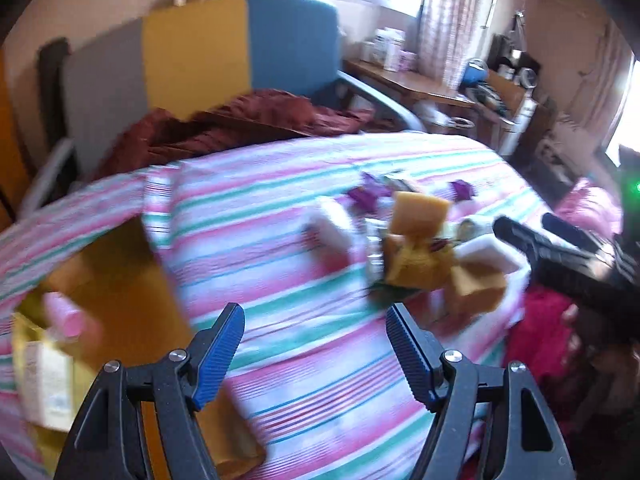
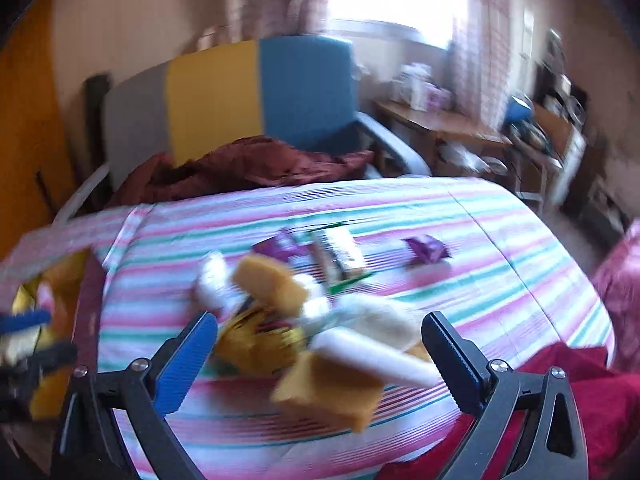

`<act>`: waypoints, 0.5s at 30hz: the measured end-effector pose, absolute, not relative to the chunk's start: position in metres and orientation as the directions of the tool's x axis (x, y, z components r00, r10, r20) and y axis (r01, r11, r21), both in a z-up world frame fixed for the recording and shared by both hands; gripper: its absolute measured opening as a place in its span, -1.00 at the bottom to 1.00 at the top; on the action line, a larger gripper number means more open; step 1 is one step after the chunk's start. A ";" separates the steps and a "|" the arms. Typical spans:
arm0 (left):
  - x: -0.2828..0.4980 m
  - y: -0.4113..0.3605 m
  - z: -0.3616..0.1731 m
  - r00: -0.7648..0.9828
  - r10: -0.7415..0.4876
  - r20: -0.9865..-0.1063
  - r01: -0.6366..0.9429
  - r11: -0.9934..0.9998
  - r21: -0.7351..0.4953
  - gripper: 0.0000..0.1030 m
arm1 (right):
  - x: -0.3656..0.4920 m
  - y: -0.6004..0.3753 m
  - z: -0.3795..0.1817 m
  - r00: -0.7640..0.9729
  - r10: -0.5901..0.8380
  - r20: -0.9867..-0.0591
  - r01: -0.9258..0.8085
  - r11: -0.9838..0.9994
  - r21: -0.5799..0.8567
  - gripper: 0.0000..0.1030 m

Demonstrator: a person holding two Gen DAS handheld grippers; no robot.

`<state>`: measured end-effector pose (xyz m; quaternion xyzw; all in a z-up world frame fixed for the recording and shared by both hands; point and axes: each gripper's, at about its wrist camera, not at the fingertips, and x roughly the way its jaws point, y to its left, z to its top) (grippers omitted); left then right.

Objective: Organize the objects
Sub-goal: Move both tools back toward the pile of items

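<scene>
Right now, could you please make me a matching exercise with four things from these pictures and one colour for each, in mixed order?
Things:
1. crumpled blanket
2. small wrapper lying alone
3. sponge nearest the right gripper
4. right panel of the headboard

Colours:
A. purple
B. blue
C. dark red
D. yellow-orange

Pairs: 1-C, 2-A, 3-D, 4-B

A heap of yellow sponges and white foam blocks (image 2: 320, 344) lies on the pink-and-green striped bedspread (image 2: 500, 264). A purple wrapper (image 2: 426, 249) lies behind it, an open cardboard box (image 1: 116, 276) to its left. A blue, yellow and grey panelled chair (image 2: 240, 96) stands behind the bed.
</scene>
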<state>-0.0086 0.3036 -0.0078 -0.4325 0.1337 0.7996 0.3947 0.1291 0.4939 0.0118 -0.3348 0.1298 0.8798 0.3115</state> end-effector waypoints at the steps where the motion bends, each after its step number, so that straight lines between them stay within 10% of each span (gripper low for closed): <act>1: -0.009 0.311 -0.010 -0.288 0.523 -0.802 -0.755 -0.640 -0.146 0.44 | 0.135 0.506 0.013 -0.576 0.471 -0.668 -0.661 -0.749 0.043 1.00; 15: -0.001 0.417 -0.056 -0.133 0.534 -0.835 -0.861 -0.480 -0.170 0.43 | 0.167 0.575 -0.011 -0.564 0.408 -0.718 -0.765 -0.586 0.268 1.00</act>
